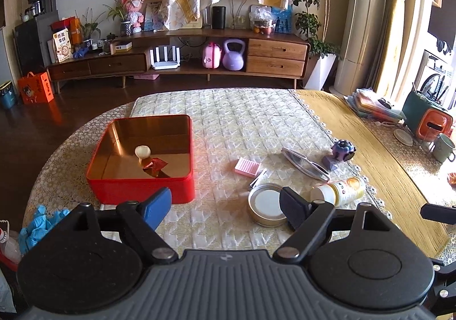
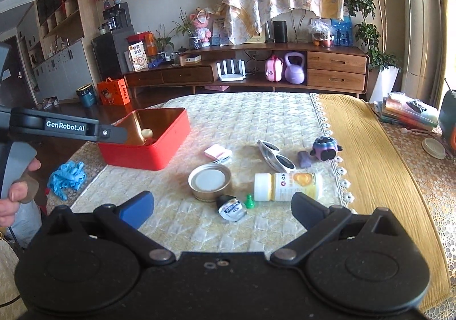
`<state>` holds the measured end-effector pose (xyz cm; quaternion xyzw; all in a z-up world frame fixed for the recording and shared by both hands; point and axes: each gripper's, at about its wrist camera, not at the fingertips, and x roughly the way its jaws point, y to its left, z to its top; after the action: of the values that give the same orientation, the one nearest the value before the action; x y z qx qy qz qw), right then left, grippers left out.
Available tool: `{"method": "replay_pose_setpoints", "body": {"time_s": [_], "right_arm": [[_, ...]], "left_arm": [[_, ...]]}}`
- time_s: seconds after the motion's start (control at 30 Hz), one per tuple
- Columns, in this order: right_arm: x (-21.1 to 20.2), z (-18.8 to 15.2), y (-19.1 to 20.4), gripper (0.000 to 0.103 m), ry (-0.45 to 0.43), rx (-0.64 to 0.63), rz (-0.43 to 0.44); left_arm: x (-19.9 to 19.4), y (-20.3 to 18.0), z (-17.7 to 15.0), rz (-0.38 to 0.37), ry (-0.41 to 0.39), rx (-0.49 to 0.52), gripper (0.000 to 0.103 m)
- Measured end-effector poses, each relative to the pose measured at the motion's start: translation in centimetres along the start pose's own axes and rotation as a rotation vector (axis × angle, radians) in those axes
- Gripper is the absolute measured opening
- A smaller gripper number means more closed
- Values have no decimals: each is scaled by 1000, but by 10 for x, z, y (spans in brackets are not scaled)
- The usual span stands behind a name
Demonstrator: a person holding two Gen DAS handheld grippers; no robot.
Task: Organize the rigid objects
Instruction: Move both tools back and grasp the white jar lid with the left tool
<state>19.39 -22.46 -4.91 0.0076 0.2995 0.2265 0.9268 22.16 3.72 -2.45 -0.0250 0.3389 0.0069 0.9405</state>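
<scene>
- Red tin point(image 1: 148, 187): one, metal, rounded corners, shiny gold inside. It sits on the left of the quilted cloth point(image 1: 236, 120), holding one cream knob-shaped piece point(image 1: 142, 152) and one red foil wrapper point(image 1: 156, 165).
- Loose on the cloth, right of the tin: one ribbed pink block point(image 1: 247, 166), one round metal lid point(image 2: 210, 181), one plastic bottle point(image 2: 287, 186) on its side, one pair of white sunglasses point(image 2: 276, 157), one purple toy point(image 2: 325, 148), one tiny green cone point(image 2: 250, 201), one small dark sachet point(image 2: 231, 208).
- Left gripper point(image 1: 226, 207): fingers spread wide, nothing between them.
- Right gripper point(image 2: 222, 210): also wide open, empty, low over the sachet.
- Crumpled blue gloves point(image 2: 67, 176) at the table's left edge.
</scene>
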Motion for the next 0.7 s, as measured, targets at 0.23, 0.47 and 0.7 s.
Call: {"method": "replay_pose_setpoints", "body": {"time_s": [0.23,0.47,0.7], "right_arm": [[5,-18,-15,103,21,-17,-17],[29,-31,-19,103,63,-41,-14],[64,-38,-16,102,110,-96,2]], "left_arm": [[23,-33,-18,-34,28,30,83],[65,-52,-29,-58,85,70,83],[108,-58,-30,-89,138,79,83]]}}
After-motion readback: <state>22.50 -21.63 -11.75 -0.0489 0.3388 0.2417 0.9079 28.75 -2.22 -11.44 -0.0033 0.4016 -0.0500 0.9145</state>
